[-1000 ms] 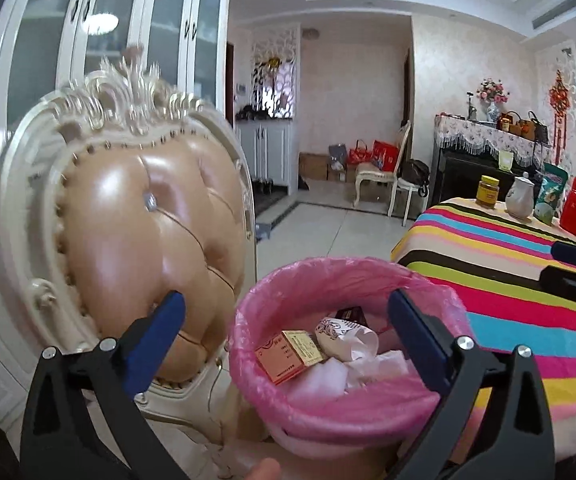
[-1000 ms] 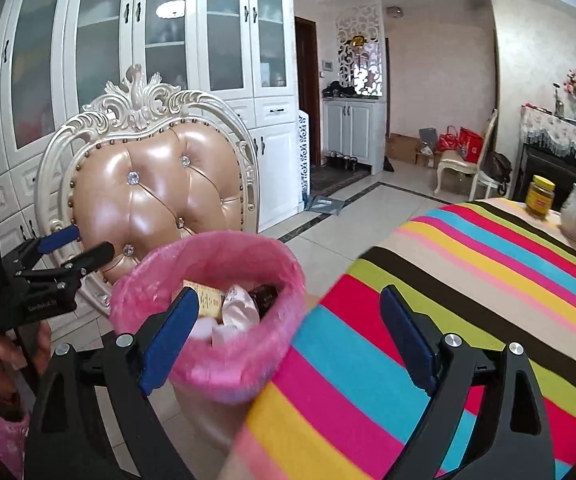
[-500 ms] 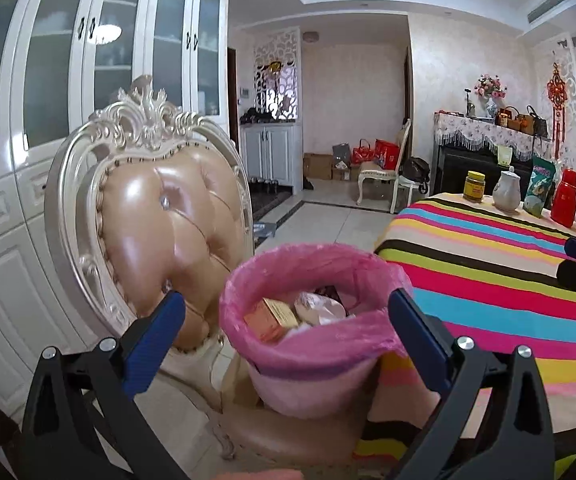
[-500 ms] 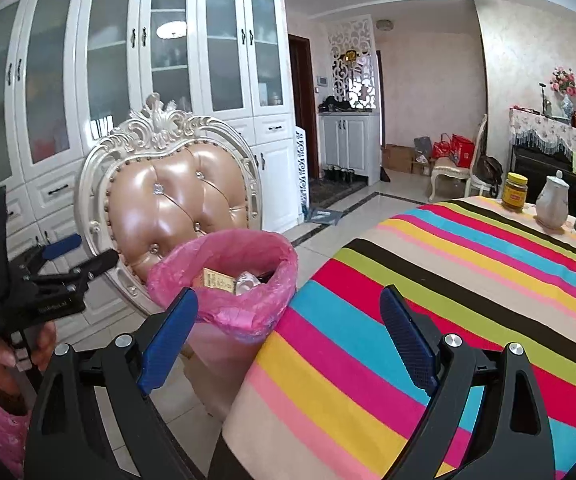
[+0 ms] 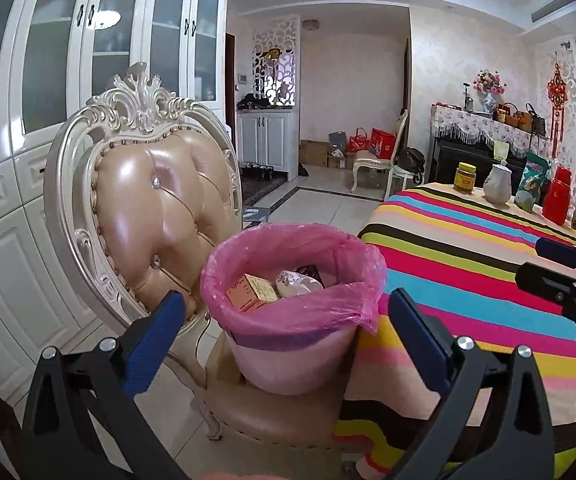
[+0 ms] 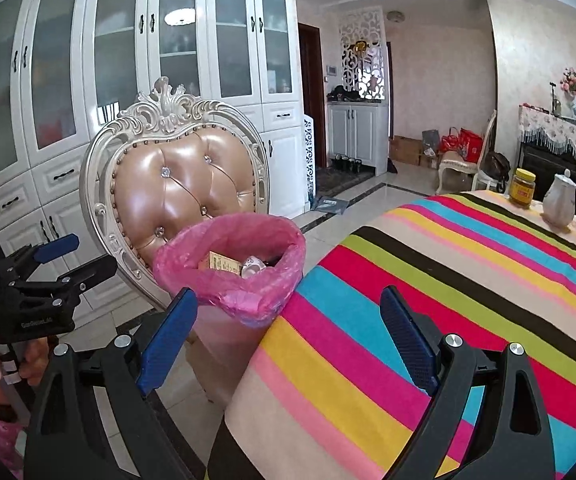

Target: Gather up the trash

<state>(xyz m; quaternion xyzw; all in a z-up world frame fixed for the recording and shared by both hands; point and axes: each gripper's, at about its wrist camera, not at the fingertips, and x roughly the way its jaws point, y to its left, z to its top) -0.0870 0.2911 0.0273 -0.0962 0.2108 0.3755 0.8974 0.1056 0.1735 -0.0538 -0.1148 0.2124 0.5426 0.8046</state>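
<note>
A bin with a pink liner (image 5: 288,320) stands on the seat of an ornate chair (image 5: 156,216), beside the table. Inside lie an orange box (image 5: 252,292), a crumpled white wrapper (image 5: 295,282) and a dark packet. The bin also shows in the right wrist view (image 6: 232,276). My left gripper (image 5: 286,344) is open and empty, a little short of the bin. My right gripper (image 6: 288,338) is open and empty, above the table's near corner. The left gripper also shows at the left of the right wrist view (image 6: 68,256).
The table with a striped cloth (image 5: 487,264) fills the right side. At its far end stand a yellow jar (image 5: 464,177), a white jug (image 5: 497,185), a green bag (image 5: 531,186) and a red flask (image 5: 557,196). White cabinets (image 6: 88,80) line the left wall.
Both grippers have pulled back from the bin and risen, so the bin looks smaller and farther. Both stay open and empty.
</note>
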